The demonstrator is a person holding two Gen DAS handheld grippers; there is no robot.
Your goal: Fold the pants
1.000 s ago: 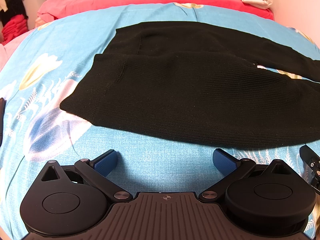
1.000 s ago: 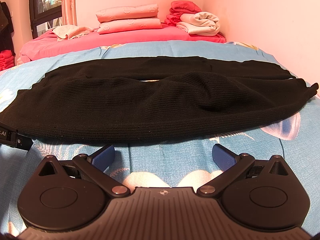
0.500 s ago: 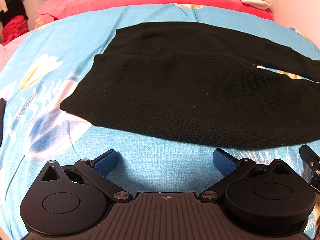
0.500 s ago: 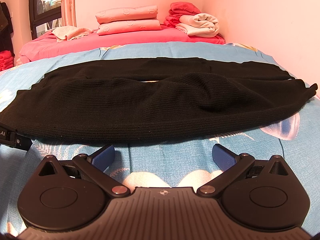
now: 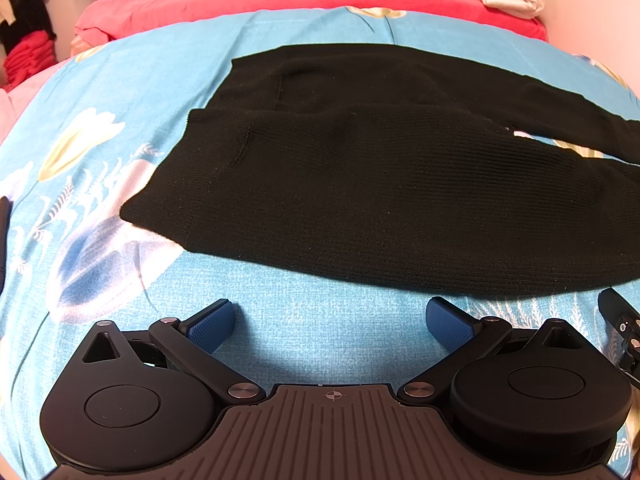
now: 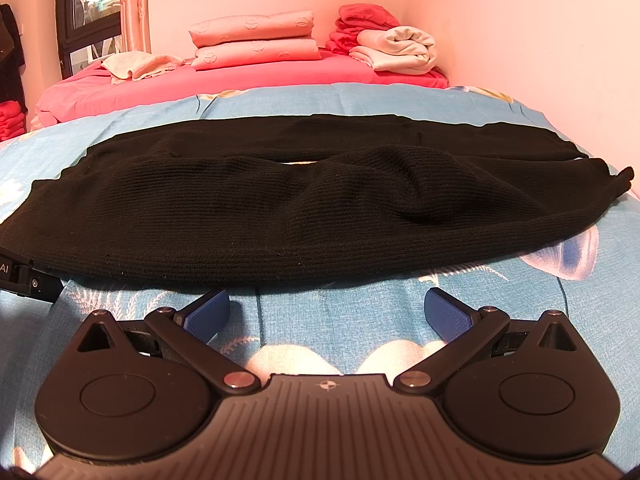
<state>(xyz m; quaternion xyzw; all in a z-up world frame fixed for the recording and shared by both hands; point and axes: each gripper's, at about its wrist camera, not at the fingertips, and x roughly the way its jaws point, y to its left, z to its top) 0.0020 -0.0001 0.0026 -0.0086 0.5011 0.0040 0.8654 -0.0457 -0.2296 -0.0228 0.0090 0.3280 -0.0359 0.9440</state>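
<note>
Black ribbed knit pants (image 5: pixel 380 184) lie flat across a blue floral bedsheet (image 5: pixel 100 160), waistband at the left, one leg partly over the other. In the right wrist view the pants (image 6: pixel 300 216) stretch across the frame with the leg ends at the right. My left gripper (image 5: pixel 330 320) is open and empty, just short of the pants' near edge. My right gripper (image 6: pixel 327 312) is open and empty, also just short of the near edge. Both have blue pads.
Folded pink bedding (image 6: pixel 256 44), a red and a beige bundle (image 6: pixel 392 46) and a cream cloth (image 6: pixel 136 65) lie on the red cover at the back. A pink wall is at the right. The other gripper's body shows at each view's edge (image 6: pixel 28 280).
</note>
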